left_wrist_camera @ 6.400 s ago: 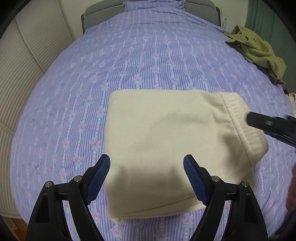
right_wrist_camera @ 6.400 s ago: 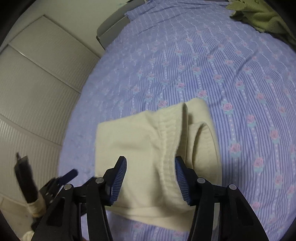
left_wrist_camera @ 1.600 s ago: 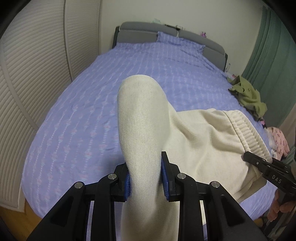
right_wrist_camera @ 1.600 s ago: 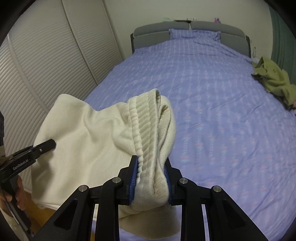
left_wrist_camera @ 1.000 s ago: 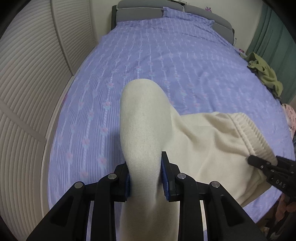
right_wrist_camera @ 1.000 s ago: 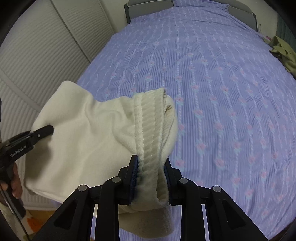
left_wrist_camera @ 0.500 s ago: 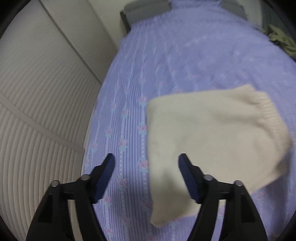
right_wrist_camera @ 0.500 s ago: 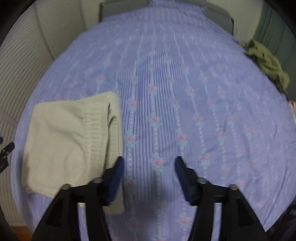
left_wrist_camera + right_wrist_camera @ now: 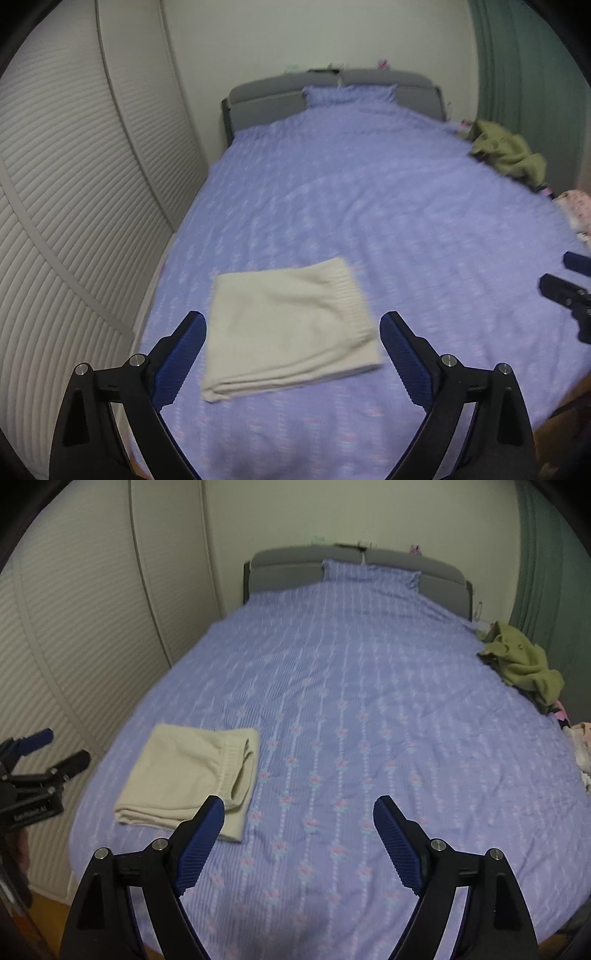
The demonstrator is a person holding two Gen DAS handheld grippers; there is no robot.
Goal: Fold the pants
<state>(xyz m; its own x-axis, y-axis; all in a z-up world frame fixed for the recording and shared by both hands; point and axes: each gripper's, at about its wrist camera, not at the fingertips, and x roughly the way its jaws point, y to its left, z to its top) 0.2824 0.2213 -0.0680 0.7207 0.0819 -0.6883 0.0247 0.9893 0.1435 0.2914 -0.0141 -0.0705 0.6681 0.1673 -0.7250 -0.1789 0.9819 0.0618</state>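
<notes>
Cream pants (image 9: 288, 325) lie folded into a flat rectangle on the bed (image 9: 369, 206), near its foot end and close to the edge beside the louvred closet doors (image 9: 74, 206). Ribbed waistband faces the bed's middle; stacked fold layers show along the near edge. In the right wrist view the pants (image 9: 192, 775) sit left of centre, waistband opening toward the right.

Left tool (image 9: 293, 334): jaws wide and opening, blue pads apart, nothing gripped. The pants show in the gap between the pads but lie down on the bed, not touched. Right tool (image 9: 298, 814): jaws also opening, spread wide, nothing between them but bedspread; the pants lie just past its left pad.

Each tool shows in the other's view: right tool (image 9: 569, 291) at the right edge of the left wrist view, left tool (image 9: 48, 753) at the left edge of the right wrist view. White lettering on the left tool's black body, too blurred to read w/ certainty. Bit of a hand (image 9: 18, 845) below it.

Bedspread is lilac w/ pale stripes and small pink rose motifs. Matching pillow (image 9: 349, 94) against the grey headboard (image 9: 266, 99). Olive-green garment (image 9: 524, 664) crumpled at the far right edge of the bed, well apart from the pants. Pink-patterned fabric (image 9: 576, 203) past it at the bed's right side. Green curtain (image 9: 517, 74) in the far right corner. Small items on the headboard ledge, too small to tell.
</notes>
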